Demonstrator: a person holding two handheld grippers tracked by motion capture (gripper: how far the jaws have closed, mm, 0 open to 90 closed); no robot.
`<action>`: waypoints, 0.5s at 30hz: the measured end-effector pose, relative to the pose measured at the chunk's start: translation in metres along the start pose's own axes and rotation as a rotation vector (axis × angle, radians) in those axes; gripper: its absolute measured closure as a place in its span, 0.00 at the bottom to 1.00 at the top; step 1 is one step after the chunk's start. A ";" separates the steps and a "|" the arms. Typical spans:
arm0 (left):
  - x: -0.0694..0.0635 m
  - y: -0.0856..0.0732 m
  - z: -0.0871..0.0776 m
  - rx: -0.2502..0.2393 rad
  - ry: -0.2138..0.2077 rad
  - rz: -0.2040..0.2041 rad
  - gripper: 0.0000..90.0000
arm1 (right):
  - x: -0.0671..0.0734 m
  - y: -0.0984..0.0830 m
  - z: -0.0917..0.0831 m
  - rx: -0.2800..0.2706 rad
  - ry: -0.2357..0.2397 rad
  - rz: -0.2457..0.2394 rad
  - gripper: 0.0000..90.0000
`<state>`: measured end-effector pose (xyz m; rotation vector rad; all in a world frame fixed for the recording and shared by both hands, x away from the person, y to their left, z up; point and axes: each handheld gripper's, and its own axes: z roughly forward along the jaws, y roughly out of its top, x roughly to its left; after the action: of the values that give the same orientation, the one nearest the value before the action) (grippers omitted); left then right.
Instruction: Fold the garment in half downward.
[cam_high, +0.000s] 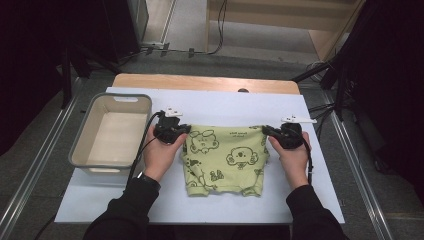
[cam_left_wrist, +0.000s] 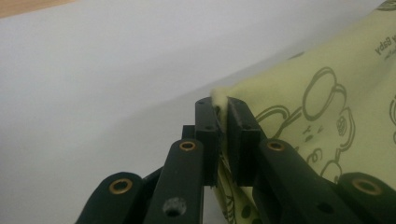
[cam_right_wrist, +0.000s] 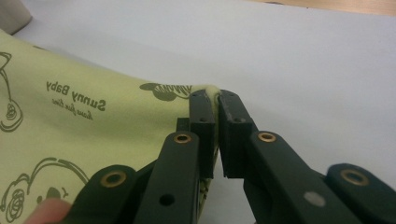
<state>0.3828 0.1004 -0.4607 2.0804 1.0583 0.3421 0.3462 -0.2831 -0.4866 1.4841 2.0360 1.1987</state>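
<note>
**Both top corners pinched, garment ready to lift and fold**

One yellow-green printed garment (cam_high: 225, 159) lies on the white table cover (cam_high: 320, 200), just right of the single grey plastic bin (cam_high: 111, 131), which sits at the cover's left edge and looks empty. The left gripper (cam_high: 181, 131) is at the garment's far corner nearest the bin; in the left gripper view its jaws are together with a fold of the fabric (cam_left_wrist: 219, 100) clamped between the pads. The right gripper (cam_high: 269, 131) is at the far corner away from the bin, and the right gripper view shows its jaws likewise pressed together on the cloth edge (cam_right_wrist: 212, 93).

The step in hand seems to be the grasp for a fold: both far corners are taken, with the near hem farthest from the bin's back wall resting on the cover. The next move probably calls for raising both corners evenly and carrying them toward the near hem, keeping the cloth taut so it doesn't bunch. The near hem looks already doubled, though the high view is too coarse to be sure.

Count: one garment, one bin, two grippers, two hands.
</note>
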 end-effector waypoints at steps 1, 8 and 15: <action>0.001 0.000 0.001 0.003 -0.008 0.001 0.93 | 0.000 0.000 0.000 0.003 -0.002 -0.007 0.92; 0.002 0.001 0.000 -0.005 -0.031 0.001 0.93 | 0.006 0.003 -0.008 -0.018 -0.008 0.015 0.52; 0.002 0.003 -0.001 -0.003 -0.039 0.000 0.93 | 0.021 0.006 -0.020 -0.036 0.037 0.010 0.20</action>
<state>0.3854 0.1017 -0.4583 2.0763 1.0335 0.3016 0.3278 -0.2719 -0.4663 1.4670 2.0223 1.2696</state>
